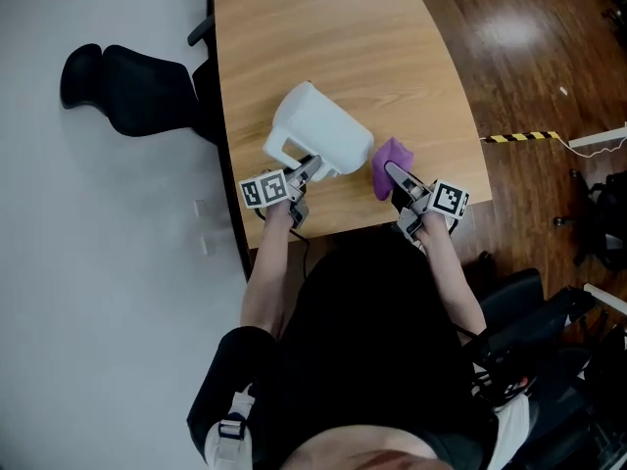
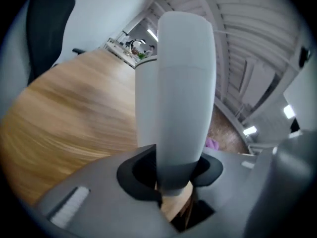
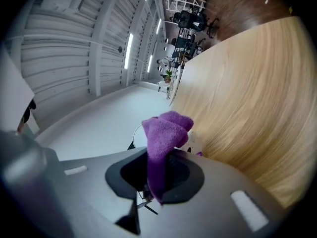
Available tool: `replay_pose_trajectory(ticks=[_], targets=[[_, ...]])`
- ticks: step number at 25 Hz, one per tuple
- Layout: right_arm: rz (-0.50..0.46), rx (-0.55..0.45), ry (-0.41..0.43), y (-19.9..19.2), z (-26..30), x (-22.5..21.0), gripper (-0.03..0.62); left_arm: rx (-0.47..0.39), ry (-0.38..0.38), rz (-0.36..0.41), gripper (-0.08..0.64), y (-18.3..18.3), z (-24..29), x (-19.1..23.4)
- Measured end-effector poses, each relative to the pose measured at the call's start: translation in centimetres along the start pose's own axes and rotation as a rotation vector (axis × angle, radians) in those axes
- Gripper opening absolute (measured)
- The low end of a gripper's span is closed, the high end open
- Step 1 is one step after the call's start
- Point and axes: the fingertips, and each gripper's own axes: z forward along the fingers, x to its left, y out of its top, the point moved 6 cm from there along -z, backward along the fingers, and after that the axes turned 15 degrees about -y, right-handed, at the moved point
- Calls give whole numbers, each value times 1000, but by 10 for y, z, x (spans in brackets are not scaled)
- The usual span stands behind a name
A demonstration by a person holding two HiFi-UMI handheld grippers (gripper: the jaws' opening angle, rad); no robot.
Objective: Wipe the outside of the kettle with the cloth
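A white kettle (image 1: 318,130) lies tilted on its side above the front part of the wooden table (image 1: 333,37). My left gripper (image 1: 306,169) is shut on the kettle's handle (image 2: 184,108), which fills the gap between its jaws in the left gripper view. To the kettle's right, my right gripper (image 1: 397,176) is shut on a purple cloth (image 1: 390,155). In the right gripper view the cloth (image 3: 166,133) sticks up bunched from between the jaws. The cloth is close beside the kettle's body; I cannot tell whether they touch.
A black office chair (image 1: 127,86) stands left of the table over the pale floor. Yellow-black tape (image 1: 519,137) lies on the dark wood floor at the right, with more chairs (image 1: 588,213) beyond. The table's front edge is right under both grippers.
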Motion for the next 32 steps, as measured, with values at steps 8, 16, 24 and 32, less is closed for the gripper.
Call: replay_pose_trajectory(ticks=[8, 16, 24, 32], targets=[[-51, -194, 242, 48, -26, -4, 51, -167, -157, -185, 256, -4, 18, -39], [-319, -427, 353, 131, -17, 97, 51, -329, -563, -138, 256, 64, 23, -109], [-341, -485, 614, 145, -51, 147, 49, -252, -627, 27, 261, 65, 56, -183], [-751, -416, 699, 103, -89, 159, 49, -320, -696, 56, 262, 58, 41, -193]])
